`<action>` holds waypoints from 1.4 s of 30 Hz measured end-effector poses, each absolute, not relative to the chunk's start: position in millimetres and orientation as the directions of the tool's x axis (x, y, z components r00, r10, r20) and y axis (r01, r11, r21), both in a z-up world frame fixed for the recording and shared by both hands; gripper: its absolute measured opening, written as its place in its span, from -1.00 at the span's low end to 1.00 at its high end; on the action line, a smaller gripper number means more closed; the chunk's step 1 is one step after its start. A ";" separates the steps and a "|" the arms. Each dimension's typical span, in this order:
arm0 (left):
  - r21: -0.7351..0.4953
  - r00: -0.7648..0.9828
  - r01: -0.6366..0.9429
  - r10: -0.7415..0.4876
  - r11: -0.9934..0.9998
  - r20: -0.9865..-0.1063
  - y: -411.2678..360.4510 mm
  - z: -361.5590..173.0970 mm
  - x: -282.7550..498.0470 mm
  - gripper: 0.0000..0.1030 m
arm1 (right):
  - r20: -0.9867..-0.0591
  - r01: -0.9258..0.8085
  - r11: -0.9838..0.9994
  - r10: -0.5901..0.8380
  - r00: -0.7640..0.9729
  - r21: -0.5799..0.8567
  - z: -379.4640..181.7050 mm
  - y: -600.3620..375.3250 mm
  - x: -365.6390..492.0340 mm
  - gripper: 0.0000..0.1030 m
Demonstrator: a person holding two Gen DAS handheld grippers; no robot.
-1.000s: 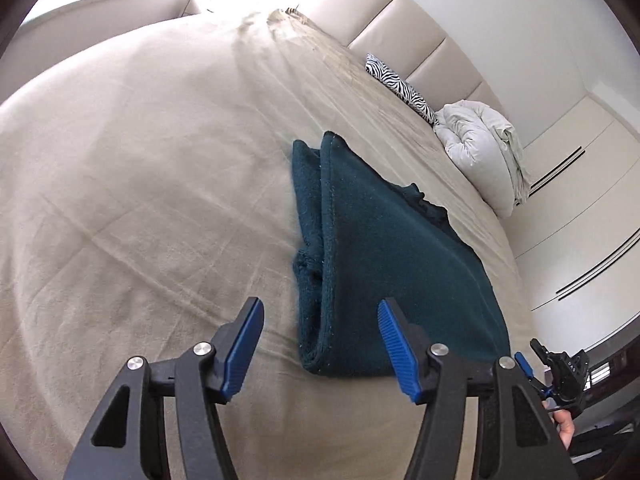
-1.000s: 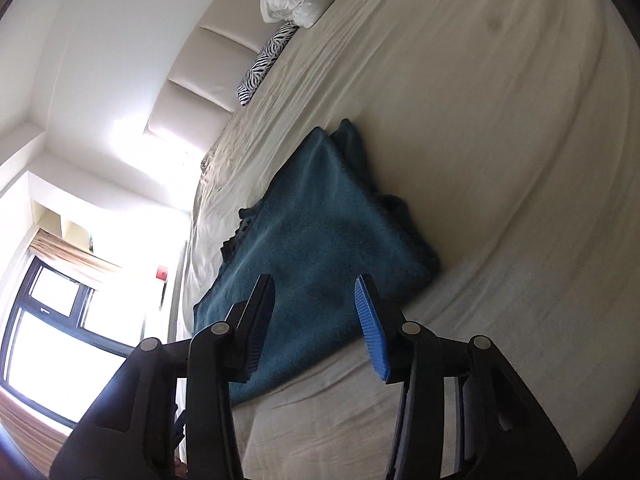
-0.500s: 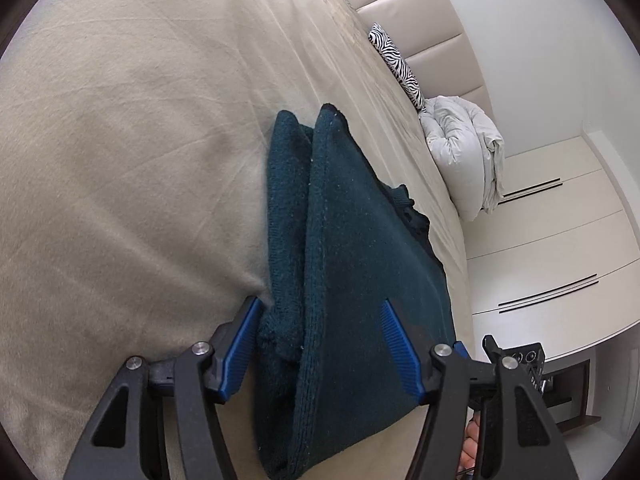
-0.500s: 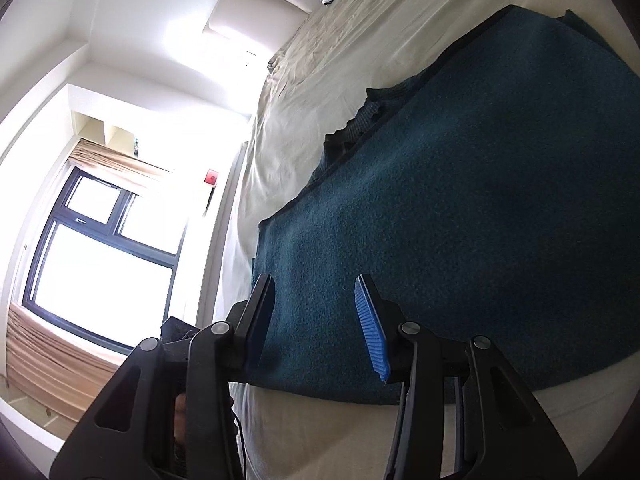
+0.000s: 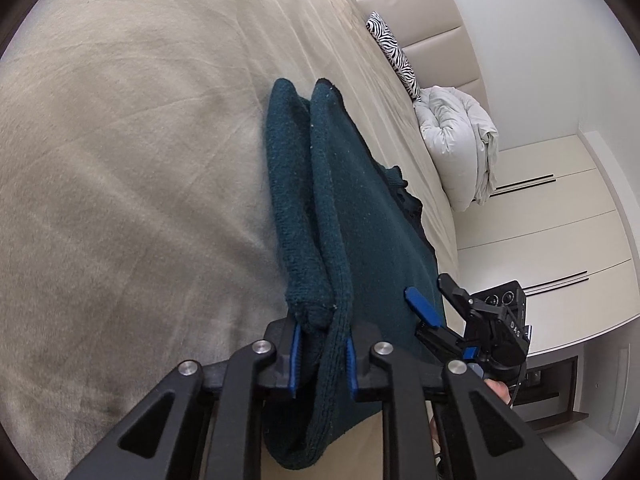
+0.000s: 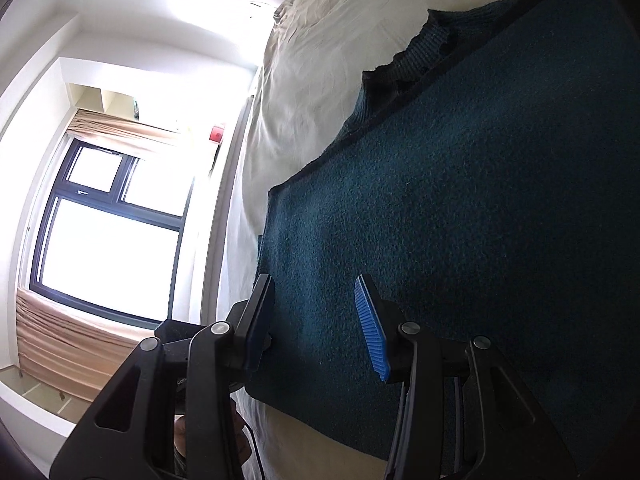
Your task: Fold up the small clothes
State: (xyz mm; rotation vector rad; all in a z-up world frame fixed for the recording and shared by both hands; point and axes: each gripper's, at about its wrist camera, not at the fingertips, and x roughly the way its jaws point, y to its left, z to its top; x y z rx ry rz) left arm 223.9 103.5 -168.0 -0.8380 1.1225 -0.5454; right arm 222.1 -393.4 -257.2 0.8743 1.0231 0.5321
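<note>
On the bed (image 5: 120, 160) lies our dark green sweater (image 5: 360, 220); the left tongs (image 5: 320, 360) pinch its thick folded edge, while the right tongs (image 6: 316, 320) gape over its near corner. Such bulky layers could slip free if we lift unevenly.

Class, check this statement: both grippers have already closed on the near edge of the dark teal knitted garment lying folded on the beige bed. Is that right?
Not quite. Only the left gripper has closed on the dark teal knitted garment; its blue pads pinch the thick folded edge, as the left wrist view shows. The right gripper is open in the right wrist view, fingers spread at the garment's near edge. The garment does lie folded on the beige bed.
</note>
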 end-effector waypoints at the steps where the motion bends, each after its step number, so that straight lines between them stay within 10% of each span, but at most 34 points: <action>1: -0.807 0.358 -0.023 -0.749 0.590 -0.558 105.4 -167.5 223.4 -0.67 | -0.538 0.028 0.585 0.724 0.431 0.810 -263.0 -390.3 226.6 -0.19; 18: -0.674 0.351 0.261 -0.719 0.691 -0.600 -24.8 -62.9 236.1 -0.70 | -0.260 0.077 0.257 0.821 0.508 0.963 -280.2 -492.6 215.4 -0.01; 29: -0.568 0.186 0.432 -0.685 0.701 -0.704 -199.9 -94.2 242.6 -0.49 | -0.154 0.123 0.103 0.831 0.535 0.987 -306.8 -600.2 200.8 0.05; 34: -0.616 0.181 0.481 -0.758 0.624 -0.626 -193.7 -84.2 224.8 -0.02 | -0.170 0.115 0.129 0.846 0.505 0.985 -304.2 -606.3 196.8 0.05; 42: -0.578 0.308 0.505 -0.759 0.641 -0.573 -130.6 -70.2 204.4 0.01 | -0.276 0.147 0.234 0.844 0.459 0.961 -295.8 -605.8 188.7 0.05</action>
